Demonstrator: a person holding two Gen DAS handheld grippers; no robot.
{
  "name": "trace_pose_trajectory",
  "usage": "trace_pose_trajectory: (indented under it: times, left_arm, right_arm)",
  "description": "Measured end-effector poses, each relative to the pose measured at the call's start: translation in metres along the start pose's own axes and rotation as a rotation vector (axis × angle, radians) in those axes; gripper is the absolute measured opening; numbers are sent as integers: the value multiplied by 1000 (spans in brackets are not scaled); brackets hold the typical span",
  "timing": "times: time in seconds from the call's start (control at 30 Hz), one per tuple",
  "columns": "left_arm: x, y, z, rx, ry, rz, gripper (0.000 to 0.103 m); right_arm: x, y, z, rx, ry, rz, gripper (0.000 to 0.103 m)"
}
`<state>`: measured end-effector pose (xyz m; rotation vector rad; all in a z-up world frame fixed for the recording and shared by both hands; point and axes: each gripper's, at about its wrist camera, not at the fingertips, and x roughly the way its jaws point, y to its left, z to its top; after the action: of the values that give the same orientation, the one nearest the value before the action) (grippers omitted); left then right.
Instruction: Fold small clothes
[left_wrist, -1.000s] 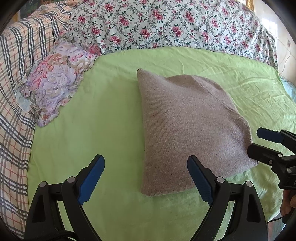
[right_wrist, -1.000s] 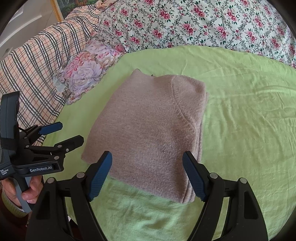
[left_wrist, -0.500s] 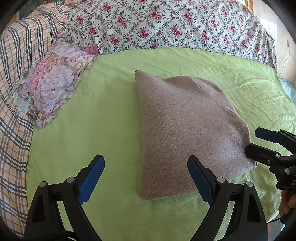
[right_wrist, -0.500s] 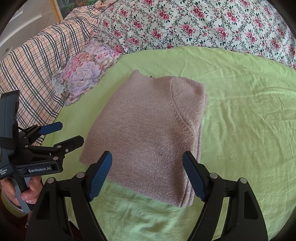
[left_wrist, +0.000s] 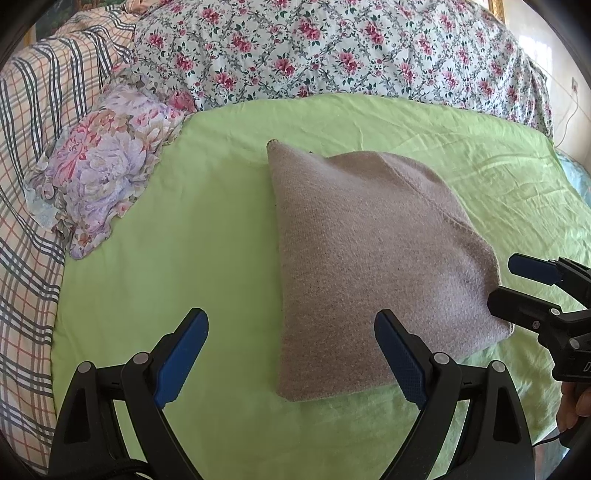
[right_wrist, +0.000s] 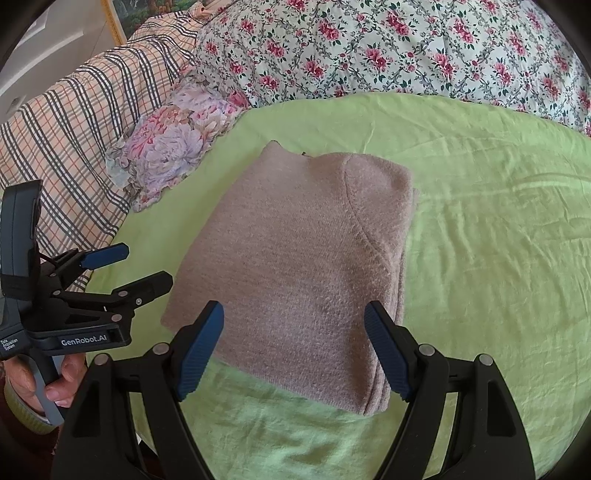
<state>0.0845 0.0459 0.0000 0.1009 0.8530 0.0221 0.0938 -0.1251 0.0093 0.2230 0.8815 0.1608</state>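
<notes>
Both grippers, left gripper (left_wrist: 291, 350) and right gripper (right_wrist: 293, 345), hover spread above folded sweater (right_wrist: 295, 266).

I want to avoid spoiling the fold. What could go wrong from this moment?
The folded sweater lies on a wrinkled green sheet, so a jaw may pinch the sheet too. Layered edges show at its right side, so one layer alone may lift. Both the left gripper and the right gripper are open.

You've eased both tools back a touch: the folded sweater (left_wrist: 373, 266) now sits slightly farther ahead of the left gripper (left_wrist: 291, 354), and slightly lower toward the right gripper (right_wrist: 293, 345). Otherwise no shift.
</notes>
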Motion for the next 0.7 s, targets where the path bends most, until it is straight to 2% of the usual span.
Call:
trace_pose_trajectory:
  times: [0.7]
  left_arm:
    - [-3, -1, 0, 7, -7, 5, 93]
  right_arm:
    - [0, 5, -1, -12, 1, 16, 79]
